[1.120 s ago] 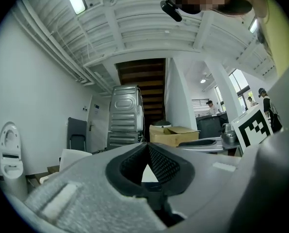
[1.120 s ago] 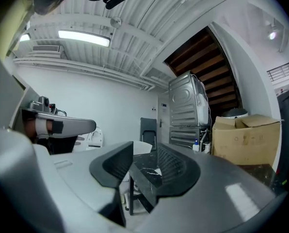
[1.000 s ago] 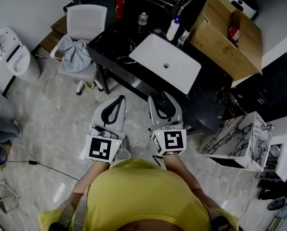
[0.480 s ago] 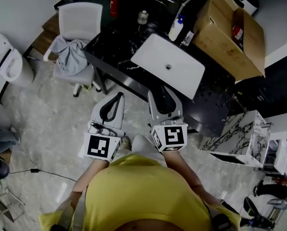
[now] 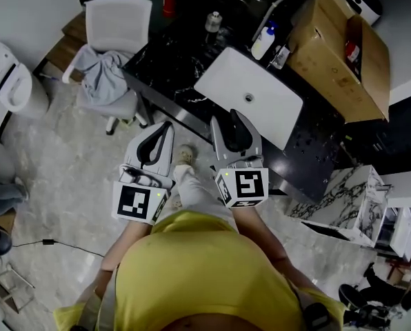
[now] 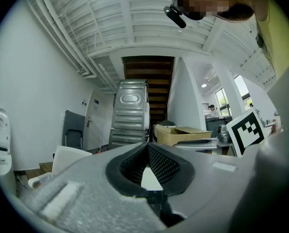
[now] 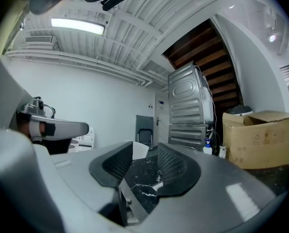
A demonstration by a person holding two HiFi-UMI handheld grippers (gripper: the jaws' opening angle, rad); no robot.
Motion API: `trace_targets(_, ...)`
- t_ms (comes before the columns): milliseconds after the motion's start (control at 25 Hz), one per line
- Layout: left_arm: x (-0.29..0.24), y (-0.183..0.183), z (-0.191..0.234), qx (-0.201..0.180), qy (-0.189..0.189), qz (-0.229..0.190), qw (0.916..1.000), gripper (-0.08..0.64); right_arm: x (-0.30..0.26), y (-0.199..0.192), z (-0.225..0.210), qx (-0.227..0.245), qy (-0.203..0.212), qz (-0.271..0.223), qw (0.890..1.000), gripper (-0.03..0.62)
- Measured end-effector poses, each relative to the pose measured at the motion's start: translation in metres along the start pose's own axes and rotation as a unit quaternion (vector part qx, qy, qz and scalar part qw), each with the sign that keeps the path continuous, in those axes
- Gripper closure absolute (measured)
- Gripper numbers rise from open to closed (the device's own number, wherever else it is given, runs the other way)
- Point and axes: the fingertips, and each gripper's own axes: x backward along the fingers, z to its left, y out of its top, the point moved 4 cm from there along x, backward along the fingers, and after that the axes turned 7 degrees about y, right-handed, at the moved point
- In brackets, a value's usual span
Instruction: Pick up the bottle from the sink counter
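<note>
The person had stepped closer, so the sink counter (image 5: 165, 67) sat nearer both grippers. The left gripper (image 5: 166, 125) had its jaws pressed together on nothing. The right gripper (image 5: 234, 114) had them spread, empty. The bottle (image 5: 263, 43) stood untouched at one o'clock, behind the sink (image 5: 223, 92), well apart from both.

Sink counter (image 5: 171, 67) nearer; shoe (image 5: 185, 154) newly visible.

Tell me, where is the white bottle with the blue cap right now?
In the head view, the white bottle stands at the back of the black counter, just behind the white sink, left of the cardboard box.
</note>
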Motion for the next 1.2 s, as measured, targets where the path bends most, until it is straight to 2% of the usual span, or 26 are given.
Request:
trace_targets(360, -0.065, -0.008, 0.040, 0.002, 0.011, 0.001, 0.9999, 0.554, -0.077, -0.006, -0.040, -0.002, 0.004, -0.002, 1.000, 0.433)
trace_targets(920, -0.220, -0.011, 0.092, -0.013, -0.019, -0.012, 0.9997, 0.554, -0.216, -0.024, -0.128, 0.002, -0.002, 0.015, 1.000, 0.413)
trace_targets(1200, -0.273, -0.025, 0.111, -0.017, -0.025, -0.005, 0.9995, 0.554, -0.264, -0.043, -0.151, 0.007, 0.007, 0.027, 1.000, 0.408)
